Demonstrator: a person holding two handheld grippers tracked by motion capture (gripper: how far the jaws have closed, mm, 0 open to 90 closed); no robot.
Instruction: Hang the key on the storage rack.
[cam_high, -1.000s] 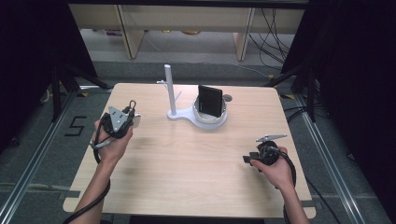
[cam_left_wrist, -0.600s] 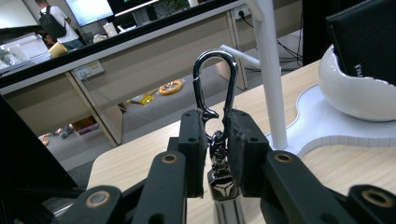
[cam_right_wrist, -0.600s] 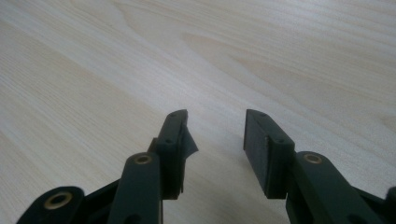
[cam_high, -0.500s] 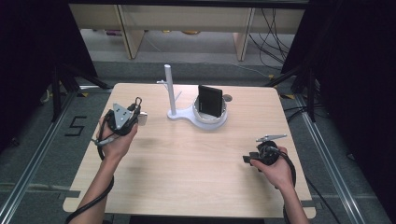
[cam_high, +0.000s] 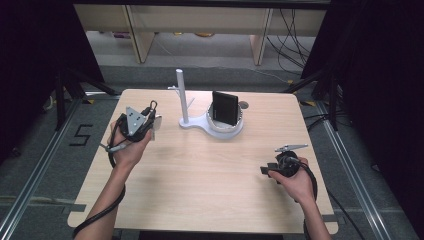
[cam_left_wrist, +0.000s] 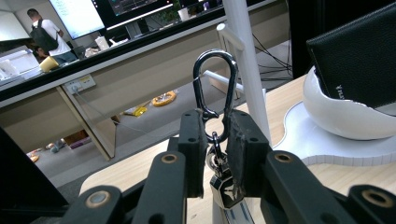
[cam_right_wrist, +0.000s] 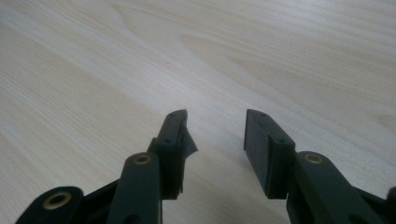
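Carabiner keyring in L gripper, on way to stand; not hung yet.

Near: R gripper idle low over table at front right, jaws apart w/ nothing between. L gripper at table's left, jaws clamped narrow on the carabiner, loop up, key fob hanging below. Farther: white stand w/ upright post, short peg near top, black wallet leaning in its bowl. Judged: pick-up done; left = carry across, hook carabiner on peg, let go.
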